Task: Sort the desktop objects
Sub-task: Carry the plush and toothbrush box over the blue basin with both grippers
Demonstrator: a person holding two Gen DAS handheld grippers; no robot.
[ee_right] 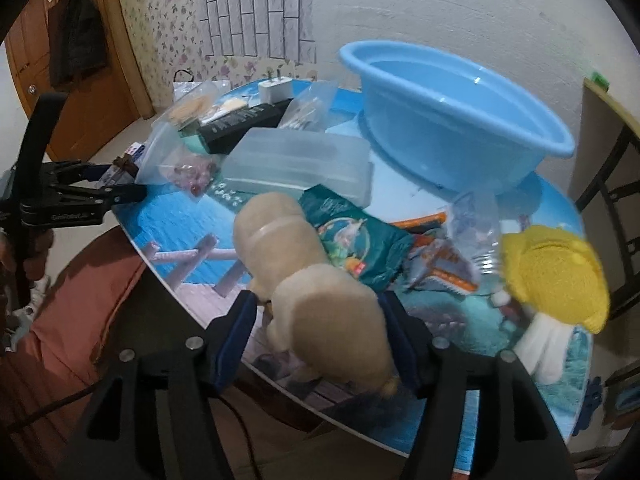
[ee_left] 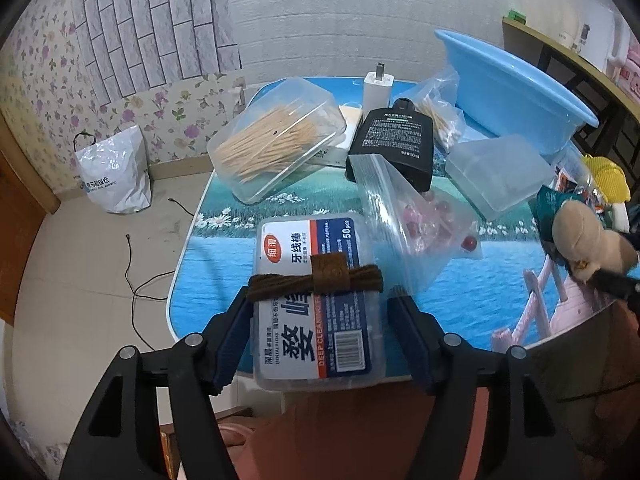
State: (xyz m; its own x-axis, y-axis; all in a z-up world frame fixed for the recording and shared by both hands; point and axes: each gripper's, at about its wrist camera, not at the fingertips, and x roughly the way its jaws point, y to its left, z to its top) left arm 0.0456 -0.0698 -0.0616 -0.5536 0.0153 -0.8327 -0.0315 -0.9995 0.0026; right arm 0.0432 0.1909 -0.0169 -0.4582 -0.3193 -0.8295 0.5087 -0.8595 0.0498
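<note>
On the sea-print worktop (ee_right: pixel 176 232) a blue basin (ee_right: pixel 452 120) stands at the far right. Nearer, the right gripper (ee_right: pixel 318 334) has its jaws closed around a beige plush toy (ee_right: pixel 320 304); the left gripper (ee_left: pixel 320 320) clamps a dental floss box (ee_left: pixel 316 300) at the near edge.

Both tools are black plastic frames with triangular cut-outs and round silver screws at the joints. The left gripper (ee_left: pixel 320 320) and right gripper (ee_right: pixel 316 336) carry dark blue ribbed pads (ee_left: pixel 229 344) on their fingers. White lettering marks the left tool's side (ee_right: pixel 70 217). A thin black cable (ee_right: pixel 244 432) trails below. The person's clothing (ee_right: pixel 68 312) is salmon-red.
</note>
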